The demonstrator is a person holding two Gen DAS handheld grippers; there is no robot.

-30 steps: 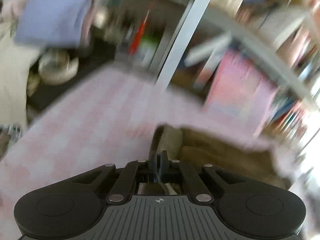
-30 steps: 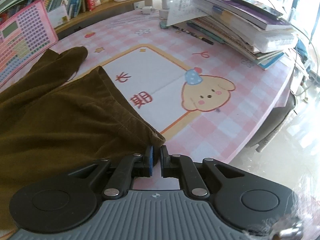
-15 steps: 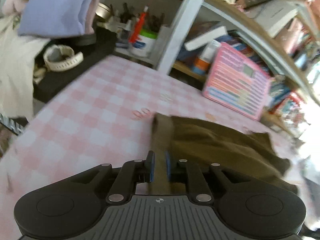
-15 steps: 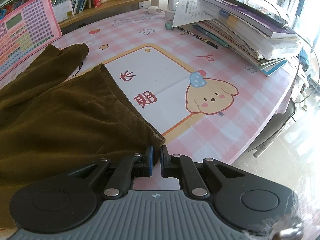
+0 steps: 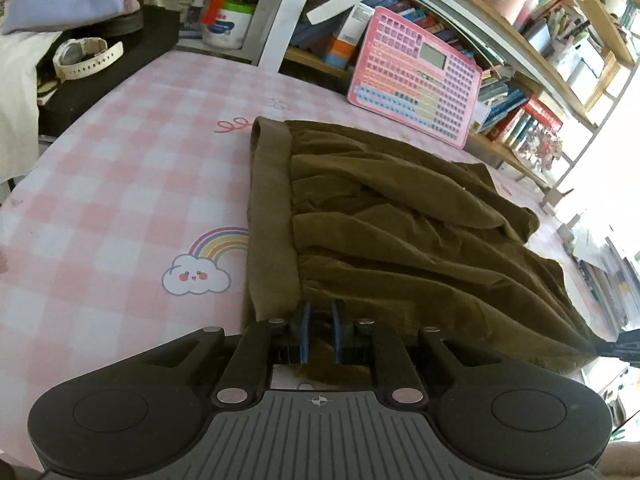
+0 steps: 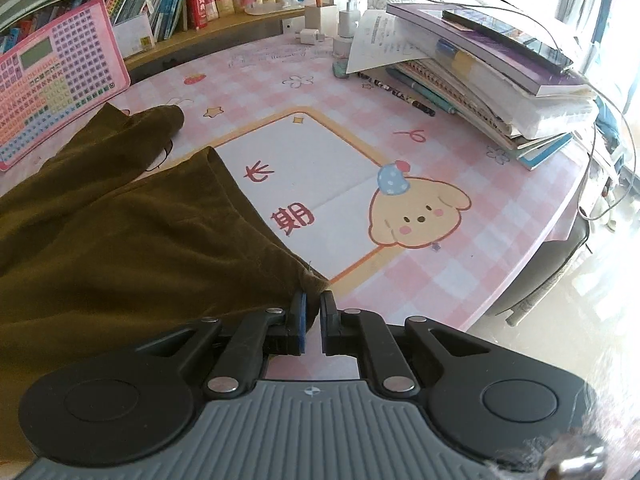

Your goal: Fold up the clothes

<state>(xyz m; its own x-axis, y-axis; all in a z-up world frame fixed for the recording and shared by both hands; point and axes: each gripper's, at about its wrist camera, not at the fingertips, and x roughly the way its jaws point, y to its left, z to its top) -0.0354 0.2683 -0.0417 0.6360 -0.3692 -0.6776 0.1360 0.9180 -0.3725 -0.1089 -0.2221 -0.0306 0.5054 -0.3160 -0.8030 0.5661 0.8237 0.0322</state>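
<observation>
While the pink checked counter (image 5: pixel 120 184) carries it, the olive-brown corduroy garment (image 5: pixel 400 240) lies spread flat. Left claw (image 5: pixel 319 330) pinches fabric just beside the waistband; right claw (image 6: pixel 313 322) stands narrowly parted at the hem corner, gripping nothing.

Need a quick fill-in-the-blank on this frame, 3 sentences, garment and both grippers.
1. The left gripper is clamped on the garment's ____ end.
2. The garment's colour is olive ____.
3. In the right wrist view, the right gripper sits at the trouser hem, near a cartoon ____ printed on the tablecloth.

Missing words: waistband; brown; puppy
</observation>
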